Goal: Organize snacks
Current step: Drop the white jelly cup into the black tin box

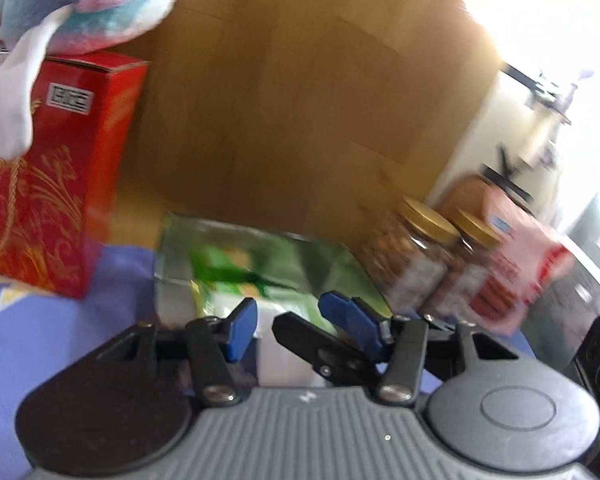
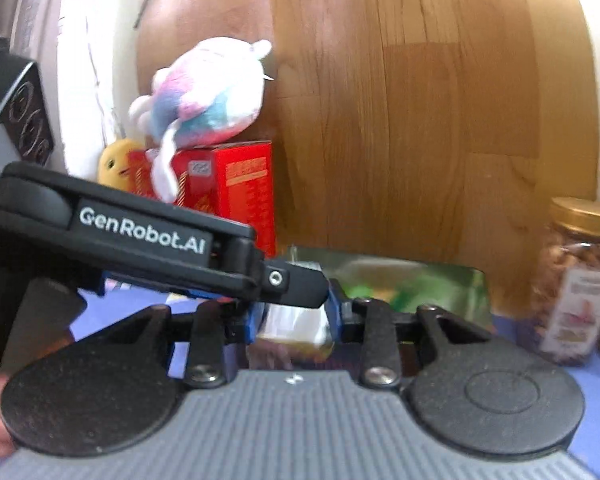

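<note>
A shiny green snack bag (image 1: 256,264) lies on the purple cloth against the wooden board; it also shows in the right wrist view (image 2: 404,284). My left gripper (image 1: 288,318) hangs over its near edge with the blue pads apart, and the right gripper's black finger pokes in between them. My right gripper (image 2: 294,320) has its pads on either side of a clear, shiny package (image 2: 296,330). The left gripper's body crosses in front of it. Two gold-lidded jars of nuts (image 1: 424,256) stand at the right, one visible in the right wrist view (image 2: 576,280).
A red gift box (image 1: 56,176) stands at the left with a pastel plush toy (image 1: 84,4) on top. A pink snack packet (image 1: 516,256) leans behind the jars. A yellow plush (image 2: 114,162) sits beside the red box (image 2: 236,188). A wooden board (image 2: 400,120) backs the scene.
</note>
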Available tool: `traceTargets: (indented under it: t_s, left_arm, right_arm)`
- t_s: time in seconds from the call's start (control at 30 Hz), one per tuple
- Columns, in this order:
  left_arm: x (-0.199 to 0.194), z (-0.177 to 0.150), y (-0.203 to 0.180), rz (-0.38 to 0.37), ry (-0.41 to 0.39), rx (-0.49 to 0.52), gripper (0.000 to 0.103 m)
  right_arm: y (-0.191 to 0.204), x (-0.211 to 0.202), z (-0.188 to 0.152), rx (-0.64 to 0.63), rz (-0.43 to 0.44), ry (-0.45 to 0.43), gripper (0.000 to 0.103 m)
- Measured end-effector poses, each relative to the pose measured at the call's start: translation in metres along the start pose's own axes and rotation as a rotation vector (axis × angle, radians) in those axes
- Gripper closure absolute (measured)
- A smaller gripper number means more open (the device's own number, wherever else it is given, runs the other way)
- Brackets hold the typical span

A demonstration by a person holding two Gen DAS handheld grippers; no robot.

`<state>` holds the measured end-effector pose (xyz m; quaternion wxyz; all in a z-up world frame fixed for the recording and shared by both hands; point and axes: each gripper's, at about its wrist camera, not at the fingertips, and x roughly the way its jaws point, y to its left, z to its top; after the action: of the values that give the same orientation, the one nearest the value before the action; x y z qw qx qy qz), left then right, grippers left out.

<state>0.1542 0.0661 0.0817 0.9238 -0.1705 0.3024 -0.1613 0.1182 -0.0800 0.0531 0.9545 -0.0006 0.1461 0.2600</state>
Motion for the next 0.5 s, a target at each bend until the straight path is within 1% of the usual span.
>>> traceTargets:
  t_s: [0.07,0.13,0.17,0.23,0.27,0.33,0.37,0.43,0.5]
  left_arm:
    - [0.011,0.007,0.009,0.046,0.004,-0.01,0.051]
    - [0.018,0.01,0.015,0.073,0.009,-0.023,0.048]
    - [0.02,0.011,0.017,0.072,0.014,-0.034,0.045]
    - [0.015,0.011,0.018,0.035,0.011,-0.051,0.041]
    - [0.007,0.009,0.017,0.023,-0.009,-0.045,0.042]
    - [-0.01,0.004,0.013,0.027,-0.047,-0.009,0.041]
    - [-0.017,0.0,0.012,0.027,-0.056,-0.004,0.038]
    - [-0.028,-0.01,0.019,0.024,-0.053,-0.025,0.033]
    - [-0.032,-0.023,0.031,0.049,-0.015,-0.05,0.032]
  right_arm:
    - [-0.006,0.022,0.004,0.018,0.019,0.03,0.062]
    - [-0.014,0.034,0.006,0.054,0.045,0.061,0.062]
    - [-0.018,0.037,0.006,0.074,0.059,0.073,0.062]
    - [-0.025,0.029,0.008,0.1,0.08,0.061,0.059]
    - [-0.027,0.021,0.007,0.101,0.072,0.046,0.059]
    - [-0.035,0.0,0.004,0.117,0.064,0.031,0.058]
    - [-0.039,-0.008,0.001,0.15,0.083,0.04,0.056]
    - [-0.042,-0.015,-0.012,0.201,0.146,0.102,0.056]
    - [-0.037,-0.012,-0.026,0.222,0.188,0.182,0.055]
